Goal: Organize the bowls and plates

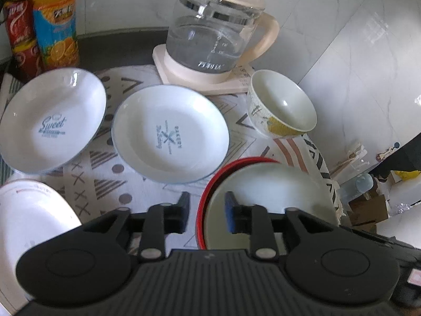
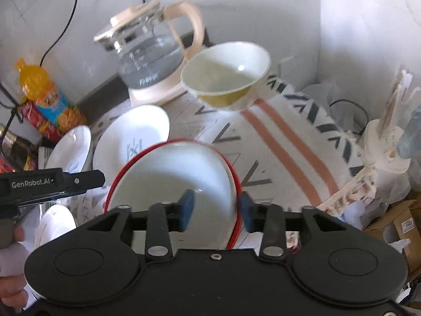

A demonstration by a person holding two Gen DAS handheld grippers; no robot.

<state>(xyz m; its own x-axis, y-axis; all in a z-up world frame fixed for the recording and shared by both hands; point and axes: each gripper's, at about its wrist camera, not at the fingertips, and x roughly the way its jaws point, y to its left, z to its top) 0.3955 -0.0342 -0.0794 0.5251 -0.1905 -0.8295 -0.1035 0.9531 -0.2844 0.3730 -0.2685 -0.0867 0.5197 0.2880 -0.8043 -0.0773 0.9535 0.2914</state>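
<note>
Red-rimmed bowl [image 1: 263,184] on cloth [image 1: 100,184]; both tools' jaws straddle rim, apart.

Lower left of the left wrist view, a white plate [image 1: 34,221] is cut by the frame edge. The red-rimmed bowl [image 1: 265,197] is blurred, its near side hidden behind the gripper body.

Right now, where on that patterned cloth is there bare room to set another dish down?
The widest bare patch is the striped stretch of cloth, bordered by the red-rimmed bowl, the yellow bowl and the fringed edge. A smaller gap lies in front of the two printed plates. The far side is crowded by the kettle and bottles.
</note>
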